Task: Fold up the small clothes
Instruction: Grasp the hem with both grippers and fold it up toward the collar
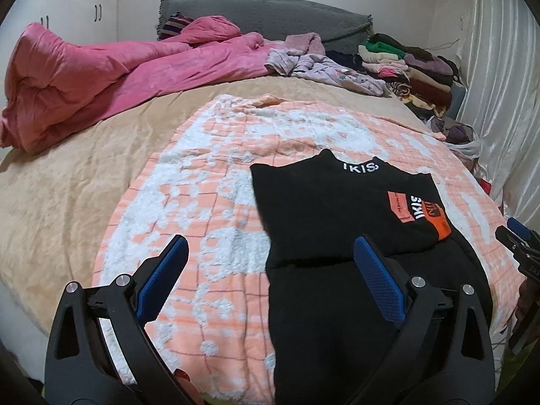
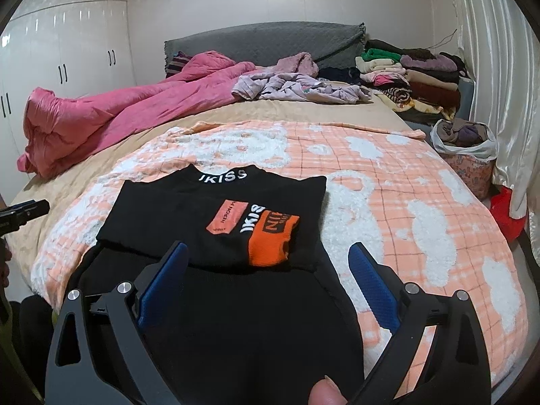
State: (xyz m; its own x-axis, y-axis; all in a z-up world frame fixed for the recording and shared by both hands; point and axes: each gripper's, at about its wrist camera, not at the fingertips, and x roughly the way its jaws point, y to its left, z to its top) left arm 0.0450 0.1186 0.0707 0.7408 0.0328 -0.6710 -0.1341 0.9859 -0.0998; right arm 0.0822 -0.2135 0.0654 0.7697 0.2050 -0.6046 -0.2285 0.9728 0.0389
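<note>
A black sweater (image 2: pixel 216 222) lies half folded on a peach blanket (image 2: pixel 405 182). The left gripper (image 1: pixel 270 253) and right gripper (image 2: pixel 266 260) both hover above it, jaws wide apart and empty.

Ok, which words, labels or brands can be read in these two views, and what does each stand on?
"IKISS": white letters on the collar of the folded black knit sweater.
"IKIS": white, turned sideways, on the sweater's chest beside the bright orange patch.
"HERON P": on the salmon patch, cut off by the fold.
Dark letters on the bright orange patch: too distorted to read.
</note>
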